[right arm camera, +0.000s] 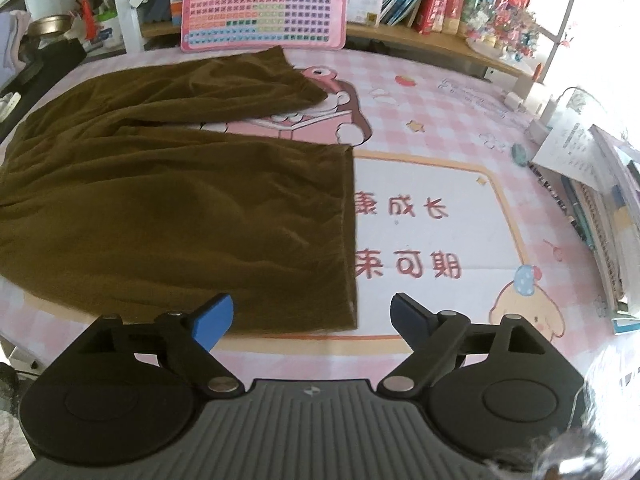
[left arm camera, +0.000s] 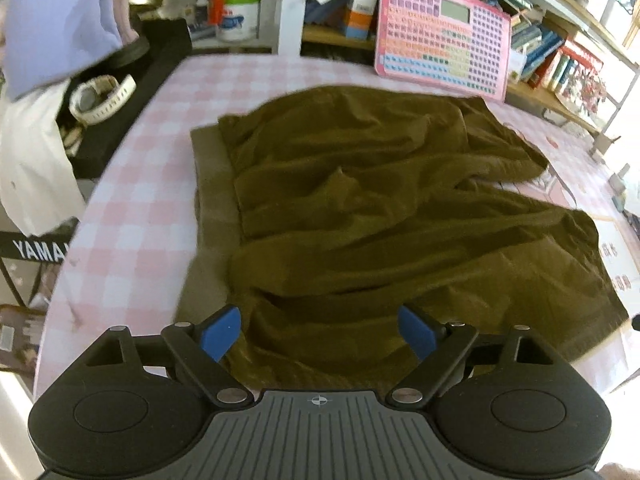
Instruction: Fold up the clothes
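A: Two legs of the brown trousers (right arm camera: pixel 172 208) lie spread on the pink checked tablecloth (right arm camera: pixel 420 92), their hems pointing away from the waistband (left arm camera: pixel 214 200). Why laid out flat like that?

B: I'd judge so they can be folded cleanly; the fabric is open and only lightly wrinkled, with no fold made yet that I can see.

A: And the grippers?

B: The left gripper (left arm camera: pixel 320 334) hangs over the near edge of the cloth, not far from the waistband, fingers spread wide and nothing pinched; fabric lies under the gap but the pads don't press it. The right gripper (right arm camera: pixel 312 320) sits far from the waistband, at the near leg's hem corner, equally wide apart and empty.

A: Why those two spots?

B: Probably one end each, to lift the near leg together and carry it over the far one.

A: The pink keypad toy (right arm camera: pixel 262 4)?

B: Beyond the trousers, on the far side from the waistband's near end, propped against the shelves, clear of the fold.
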`<state>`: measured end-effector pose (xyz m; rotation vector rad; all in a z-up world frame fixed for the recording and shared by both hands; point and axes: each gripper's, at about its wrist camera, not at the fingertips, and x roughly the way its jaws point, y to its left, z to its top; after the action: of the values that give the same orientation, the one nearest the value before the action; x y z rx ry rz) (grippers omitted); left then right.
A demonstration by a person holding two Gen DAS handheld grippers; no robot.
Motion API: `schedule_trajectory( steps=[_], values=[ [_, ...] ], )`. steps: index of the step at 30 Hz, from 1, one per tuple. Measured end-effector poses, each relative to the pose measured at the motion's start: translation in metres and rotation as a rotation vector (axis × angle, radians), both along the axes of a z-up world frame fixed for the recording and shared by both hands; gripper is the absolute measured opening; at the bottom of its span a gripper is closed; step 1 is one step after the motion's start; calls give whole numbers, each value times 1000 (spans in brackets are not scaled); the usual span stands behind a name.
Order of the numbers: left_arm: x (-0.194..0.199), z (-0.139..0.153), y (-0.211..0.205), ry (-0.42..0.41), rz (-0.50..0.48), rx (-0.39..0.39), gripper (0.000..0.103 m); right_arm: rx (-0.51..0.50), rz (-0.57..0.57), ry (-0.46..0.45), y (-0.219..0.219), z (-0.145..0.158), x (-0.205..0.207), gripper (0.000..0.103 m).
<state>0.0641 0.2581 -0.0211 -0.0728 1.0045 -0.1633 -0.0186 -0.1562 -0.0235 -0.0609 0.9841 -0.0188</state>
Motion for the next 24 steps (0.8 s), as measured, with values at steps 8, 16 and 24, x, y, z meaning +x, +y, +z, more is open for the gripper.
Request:
schedule_trajectory(
  steps=[8,16,24],
  values=[
    [17,6,-12,2,-46,22,89,-10,192,-35,13,20,38,97],
    [59,31,-14,-40,-25,117,90,-30,516,-99,1,53,136,97],
    [107,34,-8,-74,0,179,90,-91,779,-91,-14,47,247,97]
  ],
)
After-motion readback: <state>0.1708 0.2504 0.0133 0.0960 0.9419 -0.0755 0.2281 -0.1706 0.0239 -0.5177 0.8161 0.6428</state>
